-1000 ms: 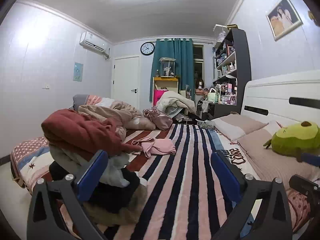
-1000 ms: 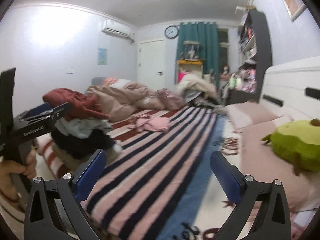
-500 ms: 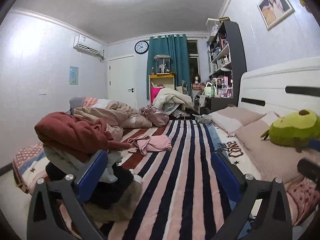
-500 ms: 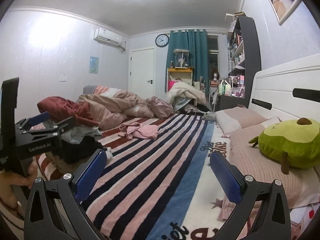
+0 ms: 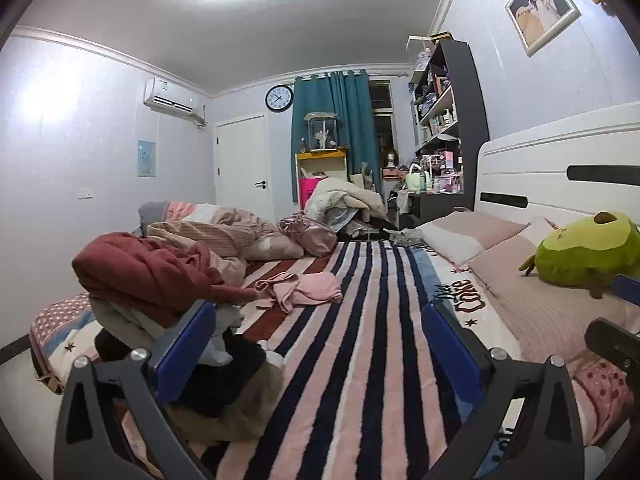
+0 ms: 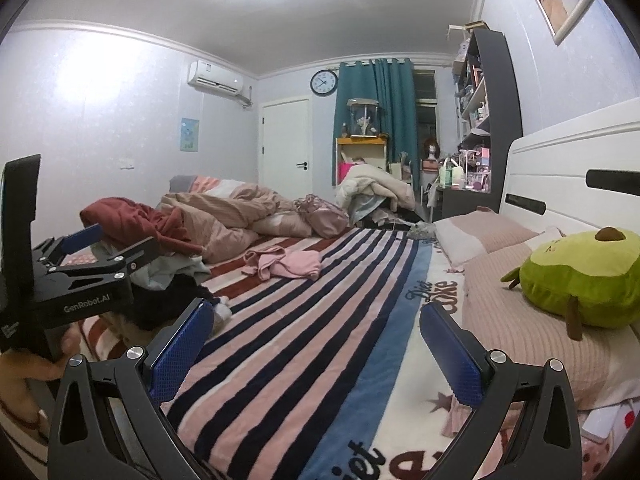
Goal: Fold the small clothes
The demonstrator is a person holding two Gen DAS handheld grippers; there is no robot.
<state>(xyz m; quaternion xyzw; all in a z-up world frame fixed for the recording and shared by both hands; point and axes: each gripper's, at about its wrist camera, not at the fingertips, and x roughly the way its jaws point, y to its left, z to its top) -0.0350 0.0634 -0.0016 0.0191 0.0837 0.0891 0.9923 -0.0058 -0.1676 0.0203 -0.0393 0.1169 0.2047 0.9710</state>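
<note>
A small crumpled pink garment (image 5: 304, 290) lies on the striped blanket (image 5: 360, 360) in the middle of the bed; it also shows in the right wrist view (image 6: 292, 263). A heap of clothes topped by a dark red garment (image 5: 148, 276) sits at the bed's left edge. My left gripper (image 5: 316, 344) is open and empty, held above the near end of the bed, well short of the pink garment. My right gripper (image 6: 314, 344) is open and empty, to the right of the left gripper (image 6: 80, 264), which shows at the left of its view.
A green avocado plush (image 5: 588, 248) lies on pink pillows (image 5: 472, 232) by the white headboard (image 5: 560, 176) on the right. A rumpled beige quilt (image 5: 224, 232) and a pink bag (image 5: 308, 234) lie at the far end. Shelves (image 5: 444, 120) stand behind.
Both grippers have shifted a little, the right view swinging left and steadying. The pink garment and the clothes heap have not moved. Both grippers stay open.
</note>
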